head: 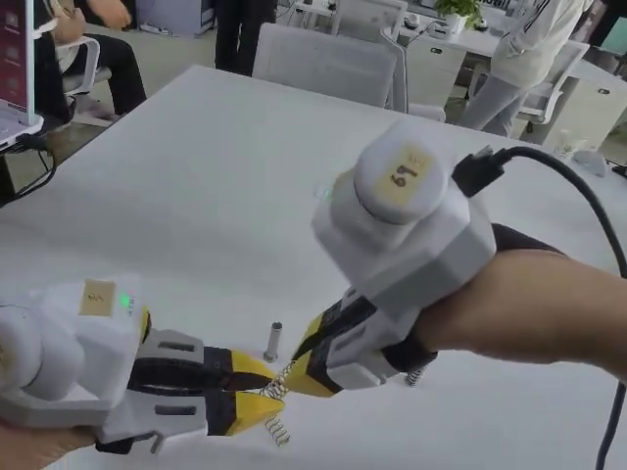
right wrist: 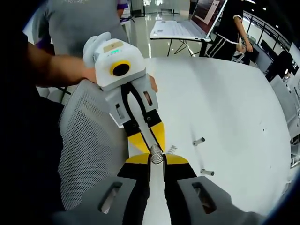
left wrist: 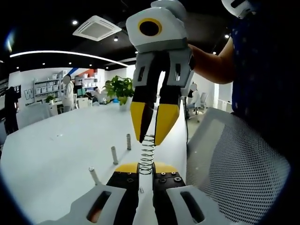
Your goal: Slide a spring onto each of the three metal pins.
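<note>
Left gripper (left wrist: 146,168): jaws clenched on the near end of one spring (left wrist: 147,152); right gripper (left wrist: 149,140): jaws pinched on the far end of the same spring, meeting the other gripper tip to tip over the white tabletop (left wrist: 56,154). Three metal pins (left wrist: 113,155): upright in a row on the tabletop, all bare, just left of the held spring in the left gripper view. One loose spring (head: 279,428): flat on the tabletop just below the held spring in the head view; second loose spring (head: 416,373): on the tabletop to the held spring's right, beside the right gripper's body.
</note>
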